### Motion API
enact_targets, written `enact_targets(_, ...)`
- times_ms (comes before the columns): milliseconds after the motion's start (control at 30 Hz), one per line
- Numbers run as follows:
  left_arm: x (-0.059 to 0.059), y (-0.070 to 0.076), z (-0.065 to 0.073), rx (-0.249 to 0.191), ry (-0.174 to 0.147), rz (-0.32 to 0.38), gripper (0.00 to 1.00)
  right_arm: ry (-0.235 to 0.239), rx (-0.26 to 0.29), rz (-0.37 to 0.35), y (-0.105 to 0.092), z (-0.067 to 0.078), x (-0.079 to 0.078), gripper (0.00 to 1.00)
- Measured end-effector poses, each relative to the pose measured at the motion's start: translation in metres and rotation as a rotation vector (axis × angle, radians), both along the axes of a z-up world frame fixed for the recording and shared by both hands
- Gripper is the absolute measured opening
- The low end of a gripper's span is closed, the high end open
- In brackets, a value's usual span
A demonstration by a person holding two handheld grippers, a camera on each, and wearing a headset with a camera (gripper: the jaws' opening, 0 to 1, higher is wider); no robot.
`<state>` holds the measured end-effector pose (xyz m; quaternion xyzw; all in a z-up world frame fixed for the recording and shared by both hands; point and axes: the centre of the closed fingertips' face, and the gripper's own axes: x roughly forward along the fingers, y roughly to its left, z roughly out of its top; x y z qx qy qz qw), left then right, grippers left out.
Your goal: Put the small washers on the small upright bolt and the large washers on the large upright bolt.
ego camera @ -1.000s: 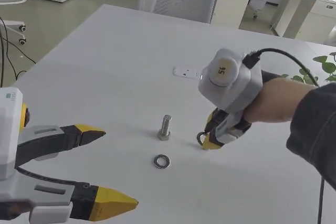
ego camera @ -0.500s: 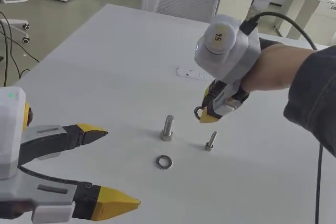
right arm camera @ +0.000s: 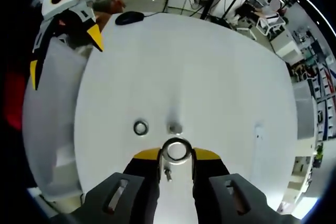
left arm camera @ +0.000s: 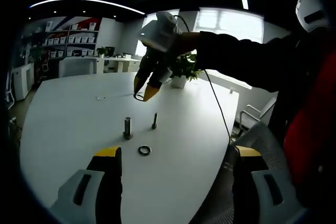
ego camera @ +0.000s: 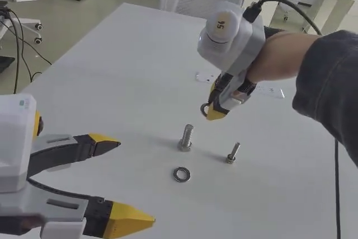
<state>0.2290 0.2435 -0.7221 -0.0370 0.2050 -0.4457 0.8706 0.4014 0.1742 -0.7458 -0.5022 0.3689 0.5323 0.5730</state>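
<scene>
At the near left of the counter (ego camera: 112,54), the left tool (ego camera: 134,182) hangs spread and empty. A loose washer (ego camera: 181,174) lies before the big bolt (ego camera: 186,137); above it the right tool (ego camera: 214,113) pinches a second washer (right arm camera: 176,149). Rightmost stands the small bolt (ego camera: 232,153). Both bolts look bare, so nothing is placed yet. Washer sizes are hard to judge.

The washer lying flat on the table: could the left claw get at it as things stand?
Probably yes: the left claw is open, holds nothing, and only bare table lies between it and the washer.
</scene>
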Motion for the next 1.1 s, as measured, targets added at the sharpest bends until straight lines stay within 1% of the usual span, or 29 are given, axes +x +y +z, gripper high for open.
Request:
enact_targets(100, 0.001, 0.001, -0.001, 0.001, 0.004, 0.003, 0.87, 0.011, -0.01, 0.012, 0.005, -0.007, 0.005, 0.23)
enact_targets(233, 0.003, 0.002, -0.002, 0.003, 0.007, 0.007, 0.87, 0.018, -0.016, 0.022, 0.011, -0.012, 0.007, 0.23)
enact_targets(367, 0.005, 0.002, -0.003, 0.006, 0.01, 0.011, 0.87, 0.029, -0.015, 0.029, 0.016, -0.018, 0.013, 0.23)
enact_targets(467, 0.006, 0.003, -0.002, 0.007, 0.01, 0.011, 0.87, 0.031, -0.028, 0.035, 0.017, -0.023, 0.011, 0.23)
enact_targets(667, 0.007, 0.004, -0.002, 0.01, 0.01, 0.018, 0.88, 0.046, -0.035, 0.036, 0.019, -0.035, 0.014, 0.23)
enact_targets(900, 0.009, 0.006, -0.003, 0.014, 0.01, 0.027, 0.88, 0.059, -0.043, 0.036, 0.019, -0.043, 0.012, 0.23)
enact_targets(933, 0.008, 0.006, -0.003, 0.014, 0.013, 0.027, 0.88, 0.061, -0.039, 0.035, 0.02, -0.046, 0.013, 0.23)
enact_targets(1000, 0.009, 0.006, -0.003, 0.017, 0.012, 0.027, 0.88, 0.067, -0.044, 0.035, 0.02, -0.048, 0.01, 0.23)
enact_targets(1100, 0.009, 0.006, -0.003, 0.017, 0.013, 0.028, 0.88, 0.072, -0.043, 0.035, 0.02, -0.051, 0.011, 0.23)
